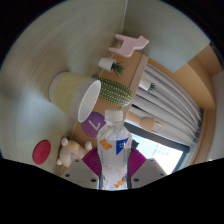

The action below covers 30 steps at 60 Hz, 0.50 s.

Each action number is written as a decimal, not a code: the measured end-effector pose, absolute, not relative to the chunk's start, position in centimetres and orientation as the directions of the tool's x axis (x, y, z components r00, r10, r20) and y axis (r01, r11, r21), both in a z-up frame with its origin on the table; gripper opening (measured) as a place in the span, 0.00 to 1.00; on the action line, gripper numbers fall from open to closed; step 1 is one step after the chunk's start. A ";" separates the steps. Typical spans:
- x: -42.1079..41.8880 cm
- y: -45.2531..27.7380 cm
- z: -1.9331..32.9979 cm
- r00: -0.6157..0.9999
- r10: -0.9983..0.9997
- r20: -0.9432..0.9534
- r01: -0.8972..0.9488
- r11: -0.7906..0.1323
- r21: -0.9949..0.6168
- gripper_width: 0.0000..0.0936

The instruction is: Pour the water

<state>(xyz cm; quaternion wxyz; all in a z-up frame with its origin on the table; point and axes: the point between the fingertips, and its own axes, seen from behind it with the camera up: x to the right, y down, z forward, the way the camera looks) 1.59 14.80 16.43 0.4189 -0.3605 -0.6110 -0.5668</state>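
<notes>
A clear plastic water bottle (114,148) with a blue and orange label stands between my gripper's (115,166) two fingers, and both magenta pads (93,160) press on its sides. The view is tilted, with the bottle's neck pointing toward a pale yellow-green cup (76,95) that appears tipped, its white inside facing the bottle. The bottle's mouth sits just short of the cup's rim. A purple cap-like disc (94,124) lies beside the bottle's neck.
A small cactus in a white pot (108,66) and a pink animal figure (130,44) stand on a wooden shelf (135,75). A plush toy (70,150) and a pink lid (42,153) lie near the left finger. Grey curtains (175,95) hang beyond.
</notes>
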 end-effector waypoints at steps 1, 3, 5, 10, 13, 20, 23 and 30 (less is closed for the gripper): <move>1.3 14.8 16.5 -0.426 -0.043 0.904 0.898 0.104 0.428 0.34; 0.8 14.9 16.5 -0.495 -0.067 0.867 0.859 0.112 0.499 0.34; 0.2 15.1 16.4 -0.552 -0.086 0.829 0.820 0.123 0.559 0.34; -0.8 15.4 16.0 -0.658 -0.121 0.743 0.730 0.142 0.669 0.34; -1.3 15.5 15.7 -0.700 -0.137 0.701 0.685 0.148 0.714 0.34; -1.5 15.9 15.0 -0.731 -0.143 0.667 0.650 0.150 0.745 0.34; -1.7 15.9 15.1 -0.732 -0.149 0.665 0.649 0.146 0.747 0.34; -1.4 16.1 15.5 -0.710 -0.148 0.689 0.676 0.131 0.725 0.34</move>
